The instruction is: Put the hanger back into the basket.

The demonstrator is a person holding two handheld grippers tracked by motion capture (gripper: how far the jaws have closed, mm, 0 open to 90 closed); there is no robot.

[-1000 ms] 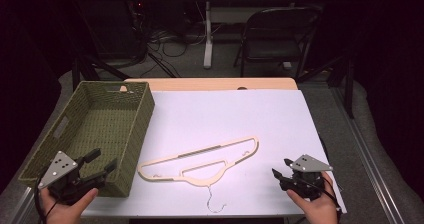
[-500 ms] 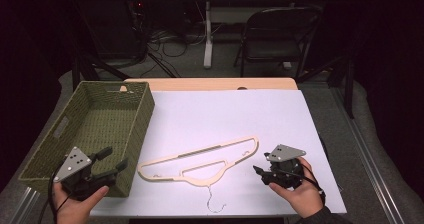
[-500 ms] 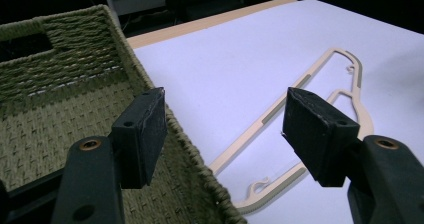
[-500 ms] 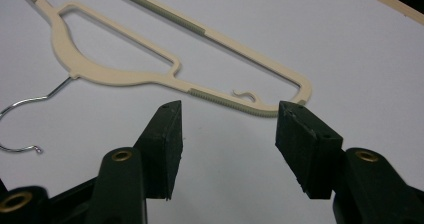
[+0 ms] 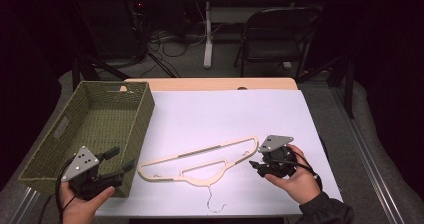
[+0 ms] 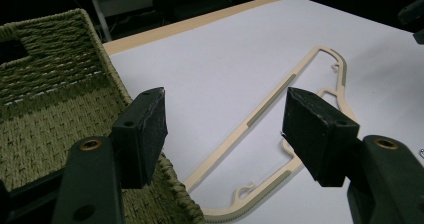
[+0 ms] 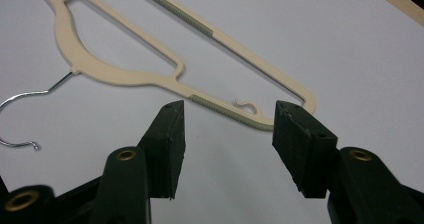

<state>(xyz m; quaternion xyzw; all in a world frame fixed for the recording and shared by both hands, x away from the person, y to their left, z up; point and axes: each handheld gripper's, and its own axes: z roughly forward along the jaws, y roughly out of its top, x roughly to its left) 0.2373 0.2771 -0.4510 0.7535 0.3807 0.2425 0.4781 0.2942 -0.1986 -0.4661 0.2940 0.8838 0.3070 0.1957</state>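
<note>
Cream plastic hanger lies flat on the white tabletop, near the front edge, between the two hands. Thin, flat profile, triangular outline with an inner cutout. Ribbed grey-green grip strips run along the shoulders and the lower bar; small S-shaped notch hooks sit near each end. Bent steel wire hook points toward the person.

Right gripper: jaws spread, nothing between them, and they have just been closing a little. It sits just beside the hanger's right end, apart from it. In the right gripper view the matte black blocky pads frame that end's ribbed strip and notch hook.

Left gripper: jaws spread wide, empty, over the near right corner of the basket. Pads are rough-faced black blocks; grey three-cornered plate on top.

Basket: olive-green woven, rectangular, coarse rope-like weave, cut-out handle slots in the walls. It stands on the table's left side, just left of the hanger and not touching it.
</note>
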